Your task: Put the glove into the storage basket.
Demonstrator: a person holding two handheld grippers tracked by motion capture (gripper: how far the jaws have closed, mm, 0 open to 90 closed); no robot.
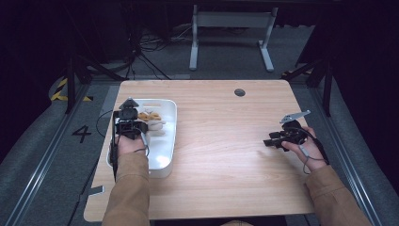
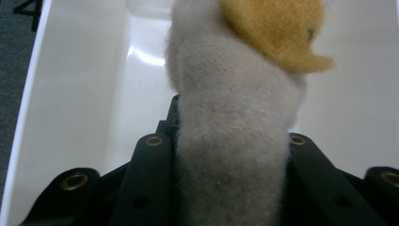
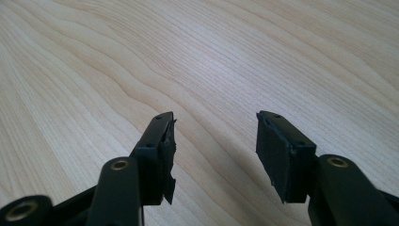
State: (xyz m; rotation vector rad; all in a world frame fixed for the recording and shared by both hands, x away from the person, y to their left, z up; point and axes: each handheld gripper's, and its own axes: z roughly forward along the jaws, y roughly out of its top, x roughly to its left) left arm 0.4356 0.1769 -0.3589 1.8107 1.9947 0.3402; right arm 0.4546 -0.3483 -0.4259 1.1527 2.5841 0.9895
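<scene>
A cream and orange plush toy [image 2: 235, 117] sits between the jaws of my left gripper [image 1: 134, 128], which is shut on it over the white tray [image 1: 164, 141] at the table's left. More of the plush toy [image 1: 151, 118] shows inside the tray just past the gripper. The tray's white floor and wall [image 2: 84, 94] lie close below the toy. My right gripper [image 1: 275, 139] rests low over the table [image 1: 221, 141] near its right edge, pointing left. Its jaws stand open with bare wood between them, and the right gripper [image 3: 214, 155] holds nothing.
The tray stands near the table's left edge. A round grommet hole [image 1: 239, 92] sits at the table's far side. A white desk frame [image 1: 230, 33] and cables lie on the floor beyond the table.
</scene>
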